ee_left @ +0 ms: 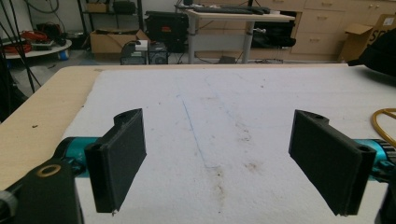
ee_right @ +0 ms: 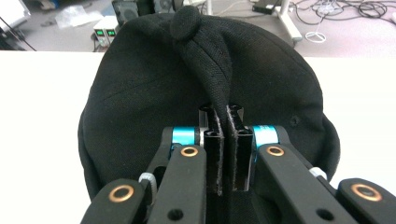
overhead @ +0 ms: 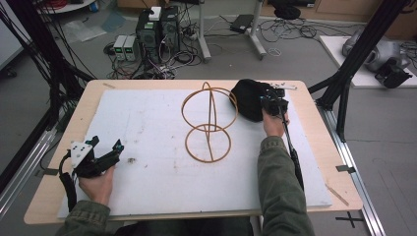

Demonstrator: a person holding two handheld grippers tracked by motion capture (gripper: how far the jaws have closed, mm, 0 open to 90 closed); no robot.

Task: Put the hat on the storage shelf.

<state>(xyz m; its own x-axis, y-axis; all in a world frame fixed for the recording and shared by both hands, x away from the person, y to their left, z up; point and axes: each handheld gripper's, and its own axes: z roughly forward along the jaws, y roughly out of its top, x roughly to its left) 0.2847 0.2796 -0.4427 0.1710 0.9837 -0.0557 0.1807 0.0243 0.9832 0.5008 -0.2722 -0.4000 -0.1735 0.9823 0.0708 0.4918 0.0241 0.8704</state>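
The right gripper (ee_right: 223,154) is clamped on a pinched fold of the black cap (ee_right: 140,88), just beside the wire stand (overhead: 209,123) (apparently its destination). Grasp made; placing remains. The left gripper (ee_left: 229,163) rests wide apart, idle.

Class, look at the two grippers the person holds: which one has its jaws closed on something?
The right gripper: its jaws pinch a fold of the black cap. The left gripper rests on the white mat with jaws wide apart, holding nothing.
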